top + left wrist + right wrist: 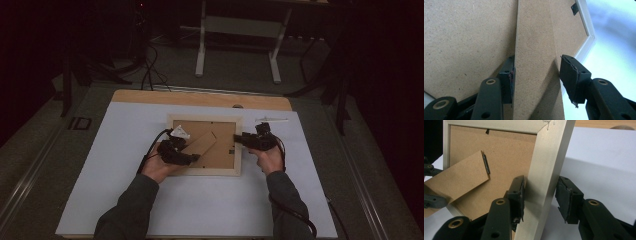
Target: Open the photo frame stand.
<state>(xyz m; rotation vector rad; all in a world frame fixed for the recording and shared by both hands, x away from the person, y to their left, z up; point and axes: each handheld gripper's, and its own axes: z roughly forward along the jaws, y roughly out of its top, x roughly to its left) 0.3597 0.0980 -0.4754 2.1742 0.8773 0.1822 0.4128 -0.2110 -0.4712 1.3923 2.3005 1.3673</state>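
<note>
Grippers (192, 158) astride picture frame (205, 171), easel stand (204, 142)

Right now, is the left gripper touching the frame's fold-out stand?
Touching on one side: in the left gripper view, one pad presses the stand; the other pad sits just clear.

both forearms wear dark grey-green long sleeves. the left gripper (192, 158) and the right gripper (239, 138) are black, each trailing a black cable. a pale three-cornered plate (181, 133) sits on top of the left one. the jaws are black bars with brass-ringed pivot holes, ending in black rectangular pads (573, 78) with frayed edges.
</note>
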